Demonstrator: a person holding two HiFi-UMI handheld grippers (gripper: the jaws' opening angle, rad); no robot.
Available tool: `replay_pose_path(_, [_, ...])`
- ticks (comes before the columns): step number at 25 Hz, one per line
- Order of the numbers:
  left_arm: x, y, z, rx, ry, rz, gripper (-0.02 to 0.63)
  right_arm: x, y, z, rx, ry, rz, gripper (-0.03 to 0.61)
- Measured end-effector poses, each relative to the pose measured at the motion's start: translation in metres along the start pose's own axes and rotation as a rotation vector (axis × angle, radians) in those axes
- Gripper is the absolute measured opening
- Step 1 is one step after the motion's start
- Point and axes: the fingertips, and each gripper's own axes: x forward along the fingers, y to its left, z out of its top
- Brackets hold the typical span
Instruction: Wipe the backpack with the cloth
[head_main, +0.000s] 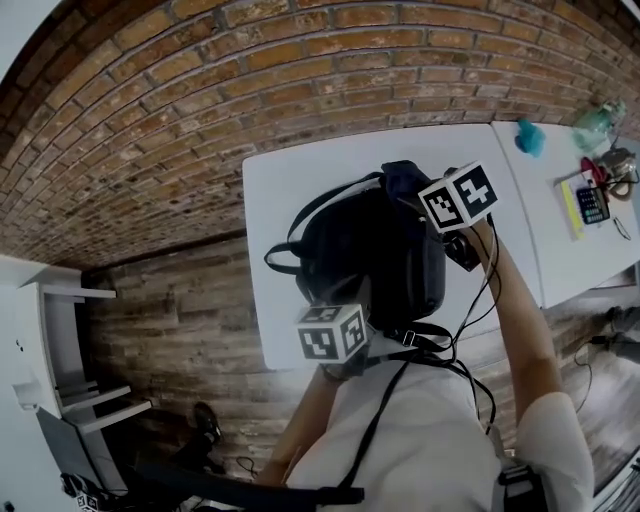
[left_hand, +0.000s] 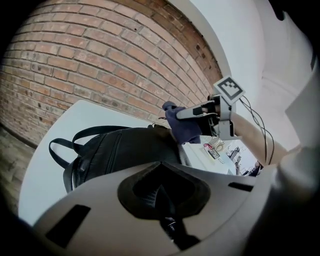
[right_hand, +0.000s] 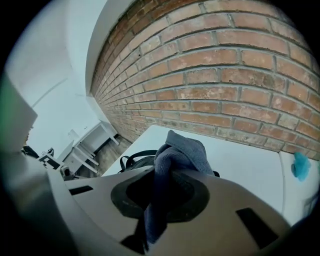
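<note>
Now: a black backpack is held on the white worktop, with the cloth at its far end.
We see the backpack (head_main: 370, 250) lying on the worktop (head_main: 295, 185), which stands against a brick wall (head_main: 200, 110). Our left tool (left_hand: 169, 222) is closed at the backpack's near edge, and black backpack material runs between its jaws. Our right tool (right_hand: 150, 220) is clamped on a blue-grey cloth (right_hand: 181, 150). The cloth bunches out beyond the jaws and sits over the far end of the backpack. We cannot tell whether cloth and backpack touch. Two black strap loops of the backpack lie on the worktop at its left side.
</note>
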Motion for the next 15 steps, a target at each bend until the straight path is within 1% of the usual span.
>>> replay_pose_path(4, [-0.002,0.003,-0.002,-0.008,0.004,0.005,0.005,0.028,-0.016,0.007,0.031,0.031,-0.038,0.038])
replay_pose_path(8, [-0.002,0.004,-0.001,-0.010,-0.001,0.006,0.005,0.048,-0.032,-0.003,0.065,0.085,-0.085,0.038])
replay_pose_path(11, [-0.004,0.007,0.000,-0.014,-0.003,0.009,0.005,0.058,-0.035,-0.013,0.065,0.115,-0.113,0.038])
replay_pose_path(15, [-0.005,0.008,0.000,-0.019,-0.008,0.008,0.005,0.059,-0.034,-0.017,0.057,0.125,-0.133,0.038])
